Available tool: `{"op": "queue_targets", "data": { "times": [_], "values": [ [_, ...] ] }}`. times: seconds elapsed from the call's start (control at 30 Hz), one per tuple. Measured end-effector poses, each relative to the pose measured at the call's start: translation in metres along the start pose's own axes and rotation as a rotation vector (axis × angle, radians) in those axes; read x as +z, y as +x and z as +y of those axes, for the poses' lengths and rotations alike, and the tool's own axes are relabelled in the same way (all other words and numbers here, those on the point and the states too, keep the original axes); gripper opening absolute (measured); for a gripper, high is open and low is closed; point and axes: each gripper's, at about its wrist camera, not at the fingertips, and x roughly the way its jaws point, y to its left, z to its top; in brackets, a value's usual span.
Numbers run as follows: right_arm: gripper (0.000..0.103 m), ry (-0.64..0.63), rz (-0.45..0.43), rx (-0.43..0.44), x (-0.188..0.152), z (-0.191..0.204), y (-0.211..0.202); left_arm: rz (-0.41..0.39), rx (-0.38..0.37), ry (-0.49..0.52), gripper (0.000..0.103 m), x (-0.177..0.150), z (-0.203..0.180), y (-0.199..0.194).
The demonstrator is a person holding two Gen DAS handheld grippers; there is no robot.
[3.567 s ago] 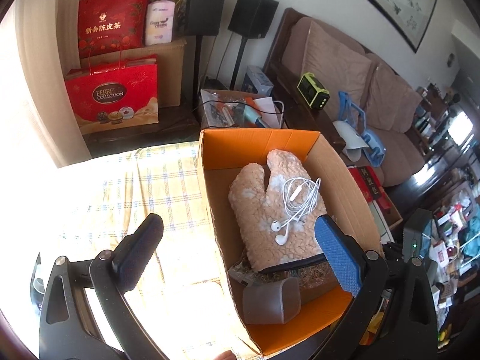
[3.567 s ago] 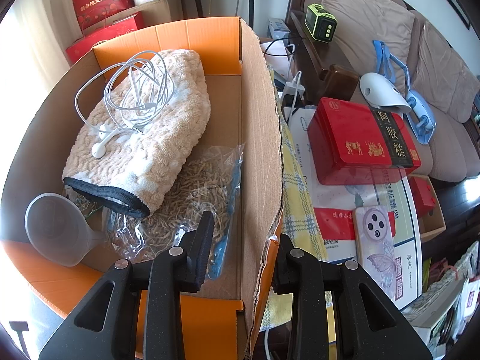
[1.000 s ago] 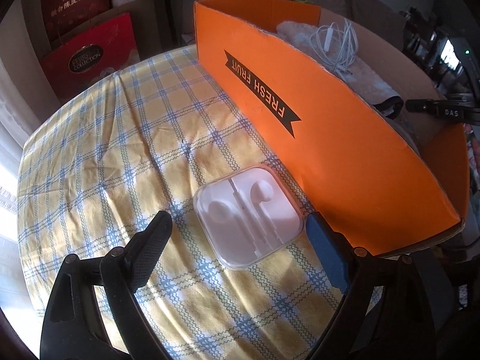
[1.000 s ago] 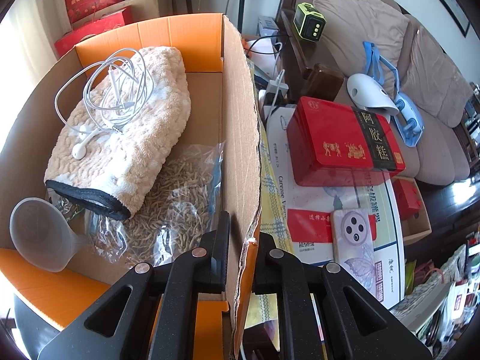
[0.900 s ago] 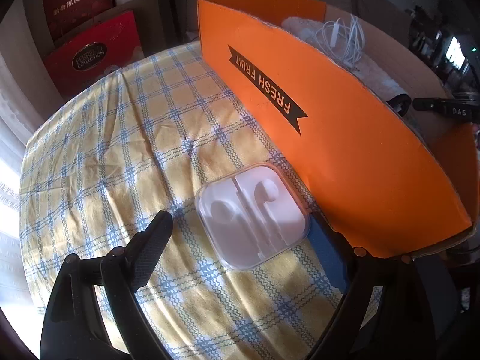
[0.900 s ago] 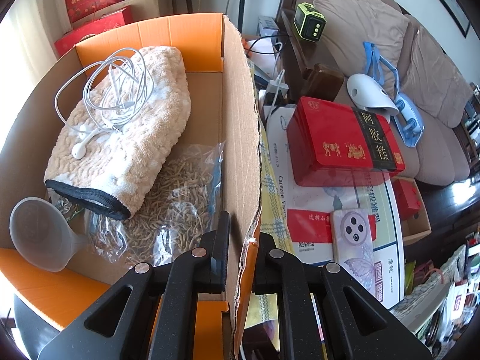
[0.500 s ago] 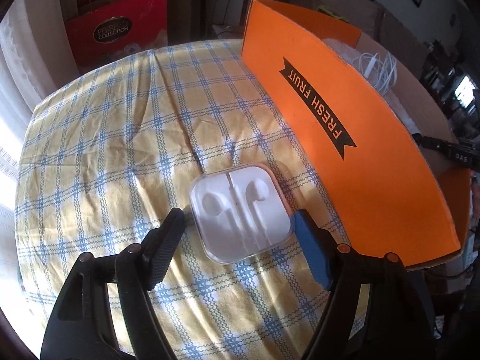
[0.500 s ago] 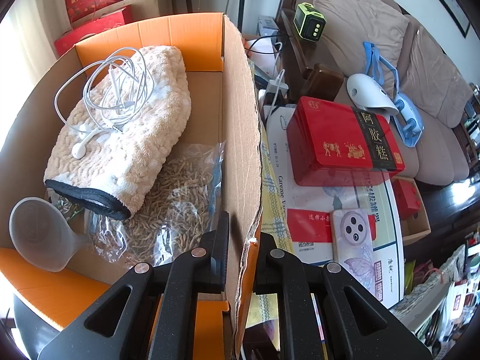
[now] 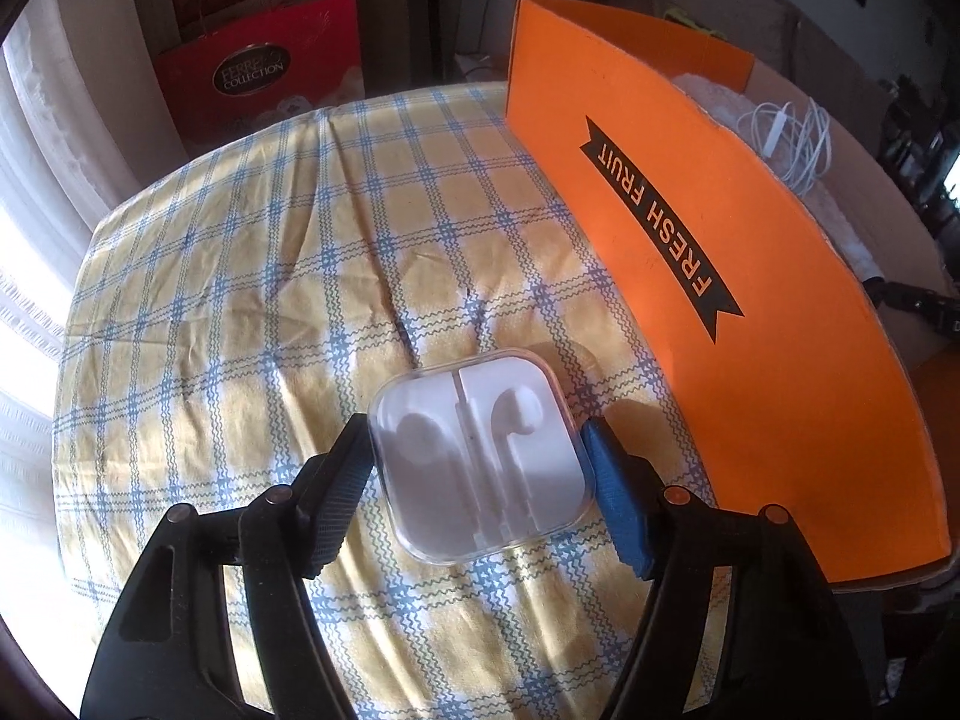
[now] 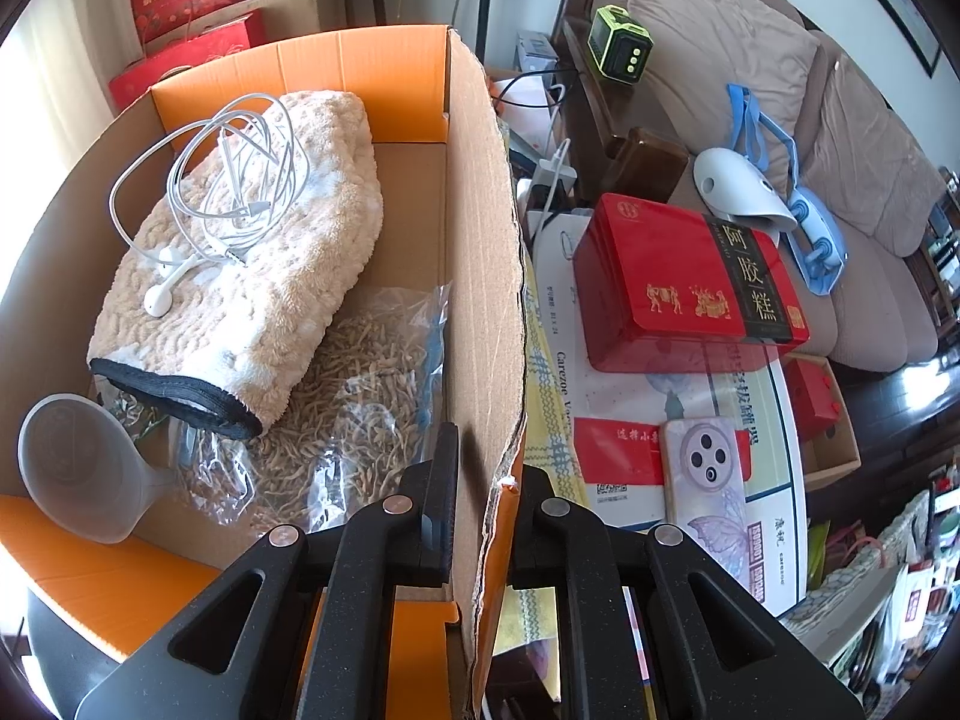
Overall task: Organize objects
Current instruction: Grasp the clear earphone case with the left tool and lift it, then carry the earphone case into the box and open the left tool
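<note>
The left gripper [image 9: 480, 468] was closed on the clear earphone case [image 9: 479, 455], one black finger pressed against the case's left edge and the blue-padded finger against its right edge, so the case sat squarely between the two tips. The case was an empty moulded shell, white inside with earbud-shaped hollows, held over the yellow and blue checked tablecloth [image 9: 252, 276]; whether its underside touched the cloth could not be told. Just to the right of the case stood the orange outer wall of the cardboard box [image 9: 720, 324], printed with a black "FRESH FRUIT" banner. The right gripper [image 10: 480, 480] pinched the box's right side wall [image 10: 480, 252] near its torn top edge, one finger inside the box and the other outside, both tight against the cardboard. Inside the box lay a fluffy beige mitt [image 10: 252, 276] with a black cuff, and on top of it a loose coil of white wired earphones [image 10: 210, 204]. Partly under the mitt was a clear bag of dried strands [image 10: 354, 402], and a translucent grey funnel [image 10: 78, 474] rested in the near left corner. Outside the box, to the right, sat a red tin [image 10: 684, 288] and a phone [image 10: 708, 480] with a butterfly pattern.
</note>
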Motion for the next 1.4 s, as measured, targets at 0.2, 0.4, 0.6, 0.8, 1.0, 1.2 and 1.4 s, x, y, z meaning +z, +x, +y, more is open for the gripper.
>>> {"op": "queue_targets", "data": {
  "times": [0.2, 0.4, 0.6, 0.8, 1.0, 1.2, 1.4],
  "values": [
    [0.012, 0.0, 0.0, 0.0, 0.0, 0.0, 0.0, -0.044, -0.069, -0.074, 0.067, 0.014, 0.013, -0.027],
    [0.012, 0.0, 0.0, 0.0, 0.0, 0.0, 0.0, -0.138, -0.133, -0.06, 0.067, 0.039, 0.0, -0.069],
    [0.012, -0.001, 0.001, 0.002, 0.0, 0.0, 0.0, -0.152, -0.204, -0.022, 0.067, 0.07, -0.028, -0.085],
    [0.012, 0.0, 0.002, 0.006, 0.001, 0.003, 0.001, -0.115, -0.269, 0.009, 0.067, 0.105, -0.061, -0.069],
    [0.012, -0.004, 0.001, 0.006, 0.001, 0.005, 0.0, -0.075, -0.246, 0.016, 0.067, 0.126, -0.082, -0.043],
    [0.012, -0.004, 0.0, 0.015, 0.0, 0.003, 0.001, -0.056, -0.199, 0.042, 0.067, 0.139, -0.101, -0.024],
    [0.013, -0.004, -0.001, 0.023, 0.0, 0.001, 0.002, -0.041, -0.159, 0.066, 0.067, 0.148, -0.113, -0.009]
  ]
}}
